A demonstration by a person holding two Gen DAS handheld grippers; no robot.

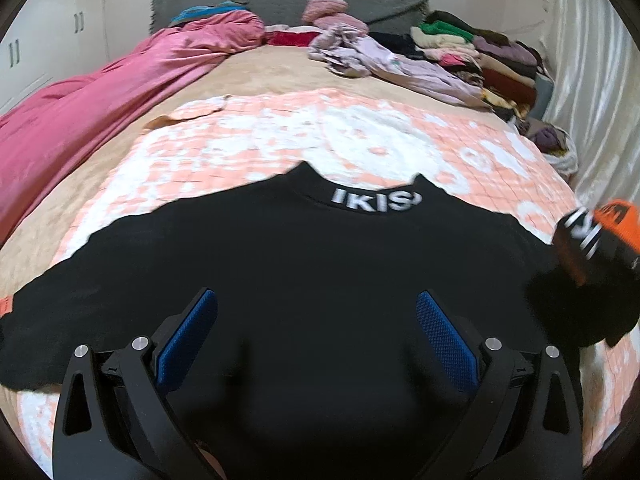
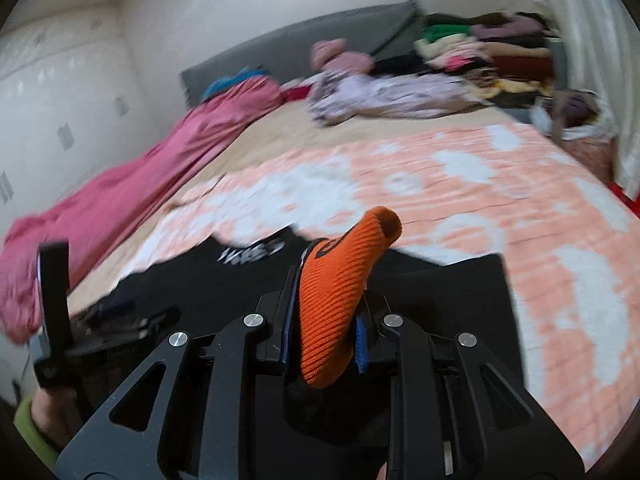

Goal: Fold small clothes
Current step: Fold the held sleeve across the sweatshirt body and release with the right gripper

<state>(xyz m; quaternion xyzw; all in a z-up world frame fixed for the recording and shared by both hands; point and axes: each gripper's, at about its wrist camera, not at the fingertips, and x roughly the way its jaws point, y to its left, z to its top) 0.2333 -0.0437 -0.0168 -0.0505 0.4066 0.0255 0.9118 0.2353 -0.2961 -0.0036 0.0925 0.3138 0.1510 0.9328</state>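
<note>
Right hand-held gripper (image 2: pixel 328 320) was clamped on the black sweater's (image 1: pixel 300 264) orange cuff (image 2: pixel 340 280), mid sleeve-fold on the bed (image 1: pixel 360 136). Left hand-held gripper (image 1: pixel 316 320) hovered with fingers apart; next I'd say lay that sleeve across the chest.

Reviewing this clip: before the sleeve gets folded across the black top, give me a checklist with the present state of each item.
1. Right gripper has the orange cuff clamped: ok, the cuff sits between its fingers.
2. Left gripper free to help: ok, open, nothing between its blue pads.
3. Black top spread out on the quilt, neck band away from the camera: ok.
4. Other sleeve lying out to the left: ok as far as seen; its end runs out of the picture.
5. Body free of wrinkles: cannot tell, the black cloth shows no detail.
6. Clothes pile away from the fold area: ok, it lies at the far end of the bed.
</note>
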